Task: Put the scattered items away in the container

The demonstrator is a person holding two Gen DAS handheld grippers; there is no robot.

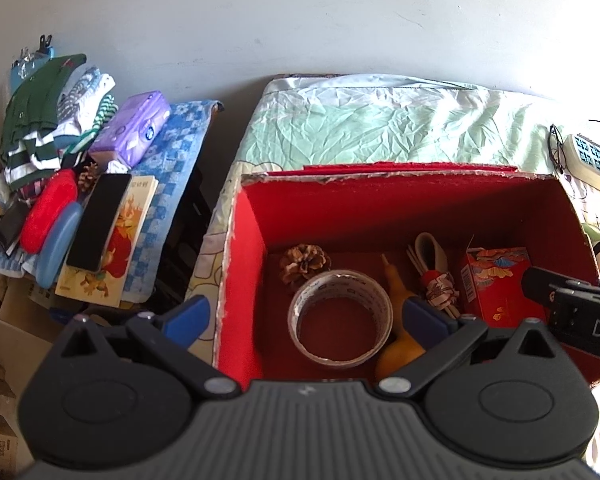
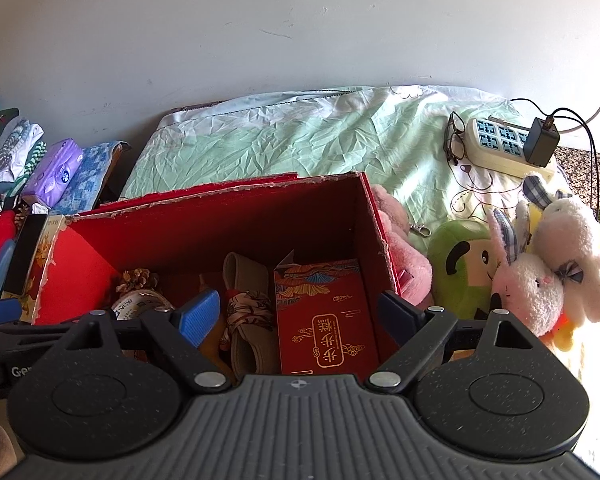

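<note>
At the far left, a side surface draped with a blue checked cloth [image 1: 180,160] carries a crowd of things: folded clothes [image 1: 40,120], a purple tissue pack [image 1: 134,128], a red case [image 1: 48,210], a blue disc [image 1: 58,246] and a black phone [image 1: 98,222] lying on a picture book [image 1: 116,248]. A small pine cone [image 1: 87,176] sits among them.

The left claw [image 1: 306,316] hangs over the near-left corner of the red box [image 1: 244,260], its blue-padded fingers spread wide and holding nothing. The box stands on a bed with a pale green sheet [image 1: 380,128]. Inside it, from the left, lie a pine cone [image 1: 304,264], a roll of clear tape [image 1: 340,320], a yellow gourd [image 1: 398,308], a ribbon-tied bundle of sticks with a beige strap [image 1: 436,280], and a red patterned carton [image 1: 496,284] against the right wall.

The right claw [image 2: 302,310] hovers above the box's right half, over the carton [image 2: 324,320], fingers wide apart and empty.

Outside the box's right wall, a pink plush [image 2: 404,256] touches it. Just beside come a green plush [image 2: 460,264] and white rabbit plushes [image 2: 548,272]. Farther back on the sheet lie eyeglasses [image 2: 456,136] and a power strip [image 2: 500,144] with a black adapter [image 2: 542,146] plugged in.
</note>
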